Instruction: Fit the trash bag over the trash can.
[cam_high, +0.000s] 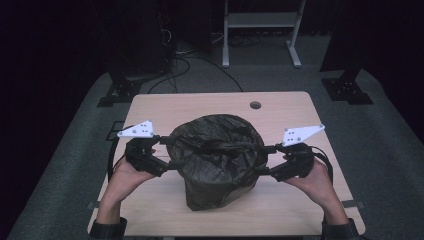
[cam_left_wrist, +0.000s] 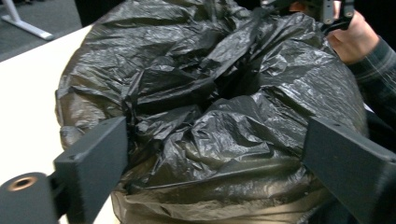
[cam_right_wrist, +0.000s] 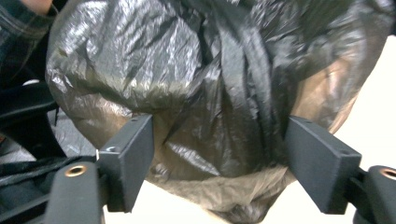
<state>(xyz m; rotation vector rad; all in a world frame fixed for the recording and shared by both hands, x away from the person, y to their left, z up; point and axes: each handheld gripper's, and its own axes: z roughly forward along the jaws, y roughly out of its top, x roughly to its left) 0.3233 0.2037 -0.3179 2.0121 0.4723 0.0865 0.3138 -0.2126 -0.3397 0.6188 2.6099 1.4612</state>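
Note:
A crumpled black plastic bag (cam_high: 217, 160) stands bulging in the middle of the light wooden table (cam_high: 290, 110), its top gathered inward into folds. My left gripper (cam_high: 169, 152) is open at the bag's left side. In the left gripper view its jaws straddle the bag (cam_left_wrist: 224, 93) with the left gripper (cam_left_wrist: 219, 163) wide apart. My right gripper (cam_high: 267, 159) is open at the bag's right side. The right gripper (cam_right_wrist: 224, 158) also spans the bag (cam_right_wrist: 187, 70), where a brownish tone shows through the plastic low down. A hand holds the right gripper (cam_left_wrist: 334, 11) beyond the bag.
A round cable hole (cam_high: 255, 105) lies near the table's far edge. On the grey floor behind the table stand a white desk frame (cam_high: 260, 22), two black stand bases (cam_high: 120, 90) (cam_high: 347, 87) and loose cables (cam_high: 200, 65).

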